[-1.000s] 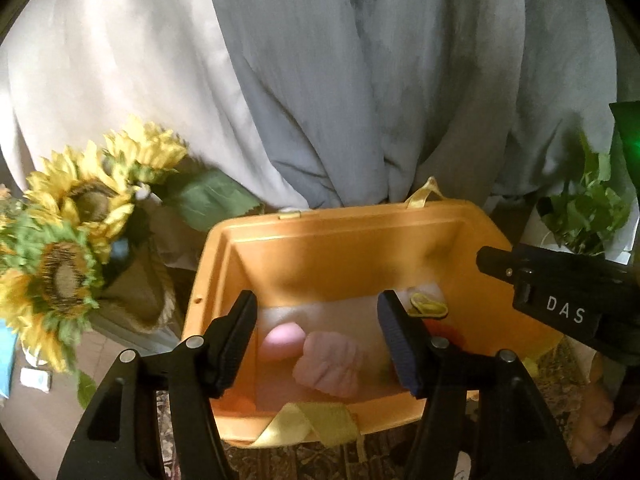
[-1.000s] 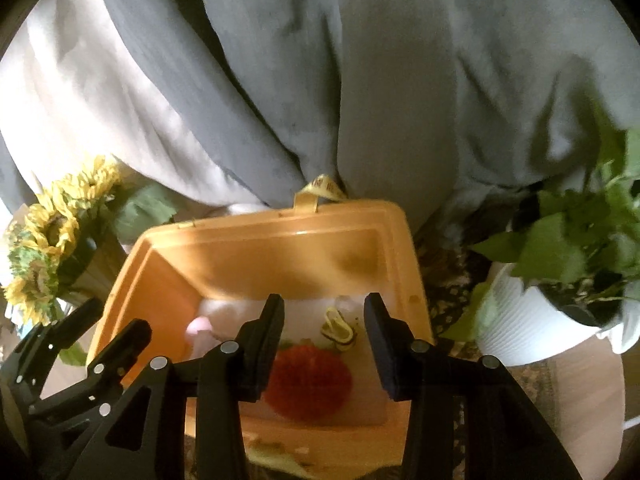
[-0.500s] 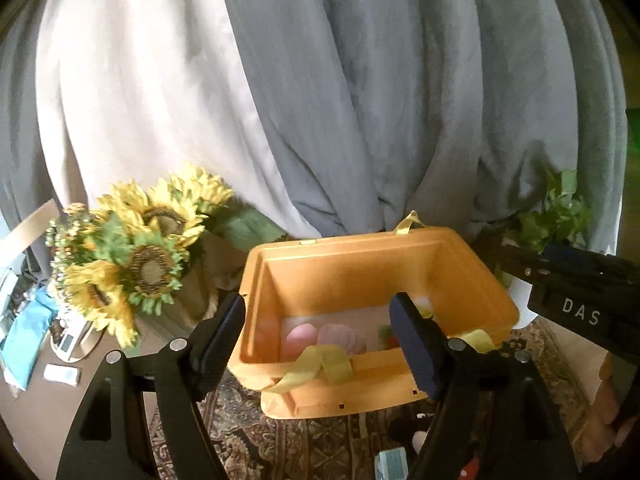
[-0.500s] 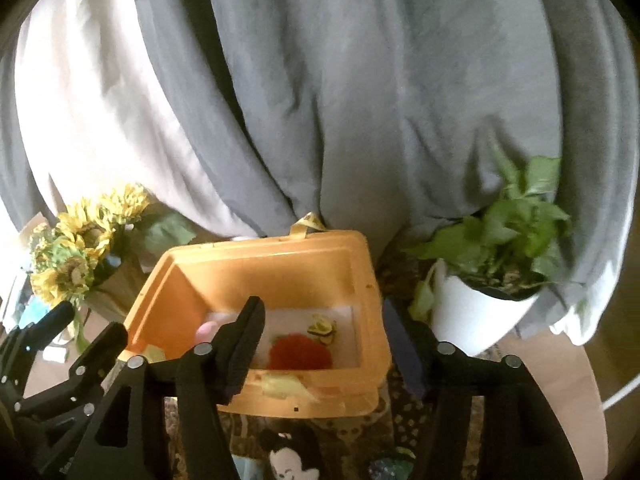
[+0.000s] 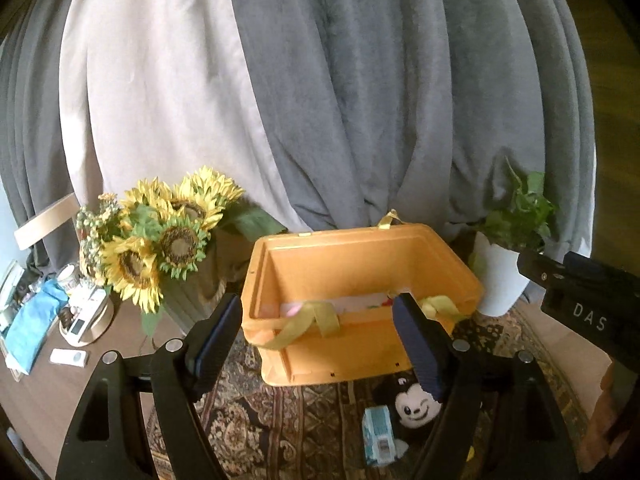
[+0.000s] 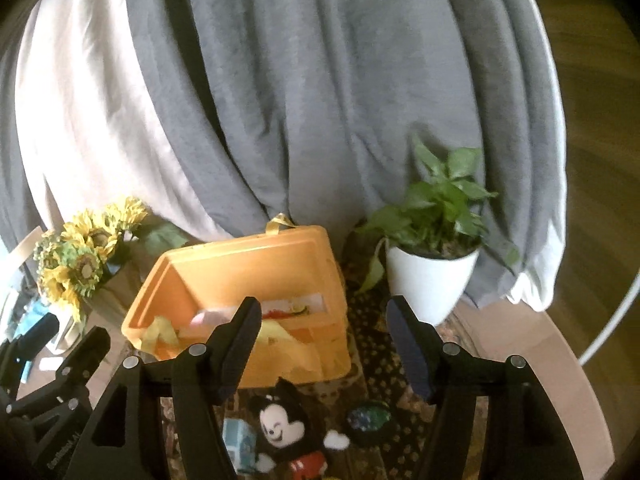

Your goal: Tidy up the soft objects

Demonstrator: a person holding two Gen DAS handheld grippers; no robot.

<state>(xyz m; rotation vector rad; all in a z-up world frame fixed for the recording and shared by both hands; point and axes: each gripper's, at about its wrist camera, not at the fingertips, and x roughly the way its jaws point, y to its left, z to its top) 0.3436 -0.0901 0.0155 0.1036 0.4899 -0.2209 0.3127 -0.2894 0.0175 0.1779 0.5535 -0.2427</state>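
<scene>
1. Left wrist view: left gripper [image 5: 318, 338] empty, jaws wide apart, hanging in front of the orange bin [image 5: 360, 280]. Bin sits on the rug [image 5: 280, 432], toward its far edge; a pink toy [image 5: 291, 309] just shows inside. Mouse plush [image 5: 416, 404] and a small blue carton [image 5: 378, 434] lie on the rug at the bin's near side, plush partly behind the right finger. Risk: yellow strap [image 5: 316, 320] drapes over the near rim; a finger could snag it and tip the bin.
2. Sunflowers [image 5: 160, 236] stand at the bin's left; a wide swing could knock them.
3. Right wrist view: right gripper [image 6: 324, 338] empty too, jaws spread, above the mouse plush [image 6: 288, 436]. A dark ball [image 6: 368, 420] lies just right of it, the carton [image 6: 240, 446] to its left. Risk: closing on a limb only, so the plush sags and slips, or pinching the carton along with it.
4. Plant pot [image 6: 428, 280] stands near the bin's right side; a lift swung right could hit it.
</scene>
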